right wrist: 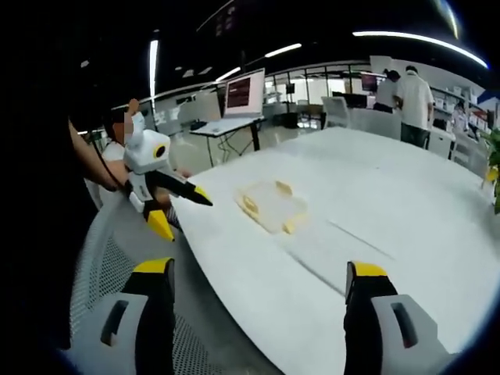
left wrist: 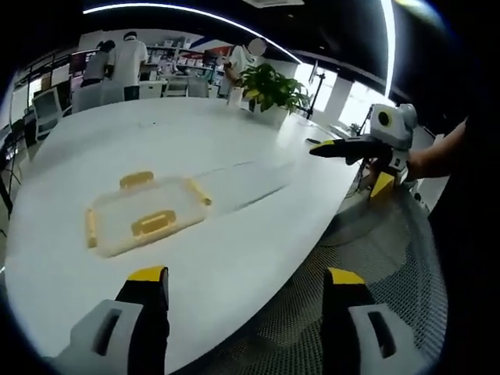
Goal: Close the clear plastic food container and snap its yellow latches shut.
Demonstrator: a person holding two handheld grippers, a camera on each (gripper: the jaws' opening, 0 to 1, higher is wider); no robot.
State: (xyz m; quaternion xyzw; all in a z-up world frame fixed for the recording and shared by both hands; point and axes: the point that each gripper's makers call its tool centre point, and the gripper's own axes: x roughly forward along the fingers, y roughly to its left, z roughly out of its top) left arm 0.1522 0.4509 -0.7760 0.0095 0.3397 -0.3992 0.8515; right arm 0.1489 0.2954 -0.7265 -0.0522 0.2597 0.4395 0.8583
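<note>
yellow-tipped black jaws of the left gripper (left wrist: 246, 285) stand wide apart at the near edge of the white table (left wrist: 234, 133), holding nothing; below them a grey mesh chair seat (left wrist: 375, 242) shows past the table edge. same story in the right gripper view: right gripper (right wrist: 262, 280) jaws spread wide, empty, hovering over the table's near edge. each gripper shows in the other's view too, held off the table edge over the chair, jaws parted. clear plastic food container (left wrist: 144, 215) sits flat on the table a little in from the near edge, well apart from both grippers, nothing touching it. four yellow latches (left wrist: 153, 223), one per side; cannot tell from here whether they are snapped down or whether the lid is fully seated. in the right gripper view the container (right wrist: 271, 205) lies near the table corner closest to the left gripper. further along, a potted plant (left wrist: 269, 90) stands at the far edge of the table. beyond the table, people (left wrist: 125, 58) stand by desks, and a monitor (right wrist: 244, 92) sits on a separate desk.
</note>
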